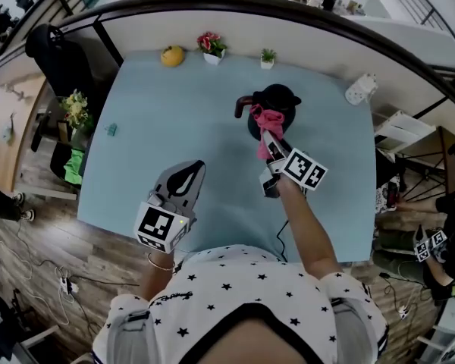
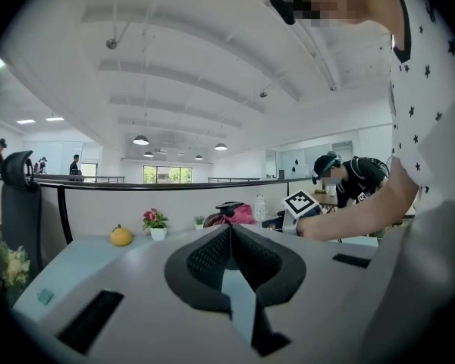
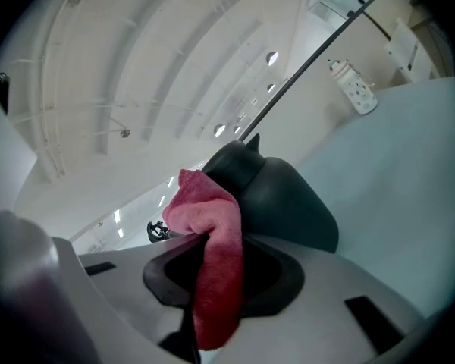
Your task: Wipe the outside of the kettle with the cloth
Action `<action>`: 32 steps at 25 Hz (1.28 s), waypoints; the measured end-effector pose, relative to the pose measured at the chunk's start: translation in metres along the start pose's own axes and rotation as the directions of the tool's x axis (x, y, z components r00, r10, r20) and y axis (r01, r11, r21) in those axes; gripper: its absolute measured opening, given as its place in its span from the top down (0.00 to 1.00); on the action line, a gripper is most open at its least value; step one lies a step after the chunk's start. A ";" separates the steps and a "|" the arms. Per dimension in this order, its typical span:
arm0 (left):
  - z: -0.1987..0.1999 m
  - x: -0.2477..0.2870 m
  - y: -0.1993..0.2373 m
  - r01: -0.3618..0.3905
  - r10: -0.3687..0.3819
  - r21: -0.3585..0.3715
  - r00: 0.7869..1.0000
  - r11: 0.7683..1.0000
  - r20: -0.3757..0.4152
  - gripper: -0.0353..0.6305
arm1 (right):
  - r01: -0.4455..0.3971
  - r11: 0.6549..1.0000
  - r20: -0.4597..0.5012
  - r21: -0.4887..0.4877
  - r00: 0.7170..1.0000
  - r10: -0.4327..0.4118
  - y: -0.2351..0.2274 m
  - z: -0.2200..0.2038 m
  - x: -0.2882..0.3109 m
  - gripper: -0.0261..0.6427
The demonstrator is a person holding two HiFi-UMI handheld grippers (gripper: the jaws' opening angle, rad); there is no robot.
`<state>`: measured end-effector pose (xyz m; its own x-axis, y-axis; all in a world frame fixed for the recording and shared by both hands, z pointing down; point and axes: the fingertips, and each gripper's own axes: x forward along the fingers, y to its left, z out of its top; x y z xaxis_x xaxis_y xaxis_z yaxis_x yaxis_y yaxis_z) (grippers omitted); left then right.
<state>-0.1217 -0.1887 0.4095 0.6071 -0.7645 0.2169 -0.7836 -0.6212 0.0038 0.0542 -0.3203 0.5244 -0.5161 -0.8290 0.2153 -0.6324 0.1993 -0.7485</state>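
Right tongs clamped on cloth at kettle's six o'clock side. Left tongs together, empty. Risk: unsteadied kettle slides toward twelve o'clock.

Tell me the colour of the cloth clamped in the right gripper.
The cloth is pink, a deeper reddish pink where it hangs down. It shows best in the right gripper view.

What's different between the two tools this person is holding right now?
The right tool is clamped on a pink cloth at the black kettle; the left tool is shut on nothing. The right tool reaches out to the kettle, while the left tool hangs over the table nearer the person. Both tools are closed.
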 end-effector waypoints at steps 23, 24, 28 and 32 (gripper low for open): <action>-0.005 0.015 0.005 -0.009 0.009 0.001 1.000 1.000 -0.029 0.90 | 0.197 0.978 -0.171 0.067 0.968 -0.184 -0.075 -0.066 0.009 0.82; -0.006 0.015 0.006 -0.010 0.010 0.000 0.999 1.000 -0.032 0.90 | 0.210 0.975 -0.180 0.069 0.964 -0.195 -0.079 -0.069 0.010 0.82; -0.008 0.014 0.009 -0.020 0.020 -0.006 0.999 1.000 -0.041 0.90 | 0.256 0.961 -0.208 0.101 0.951 -0.231 -0.092 -0.079 0.010 0.82; -0.009 0.014 0.011 -0.028 0.028 -0.010 0.999 1.000 -0.039 0.90 | 0.268 0.960 -0.224 0.086 0.944 -0.243 -0.093 -0.081 0.012 0.82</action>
<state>-0.1225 -0.2049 0.4211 0.5794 -0.7741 0.2552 -0.8017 -0.5976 0.0074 0.0600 -0.3061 0.6470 -0.4627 -0.7139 0.5256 -0.6954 -0.0754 -0.7146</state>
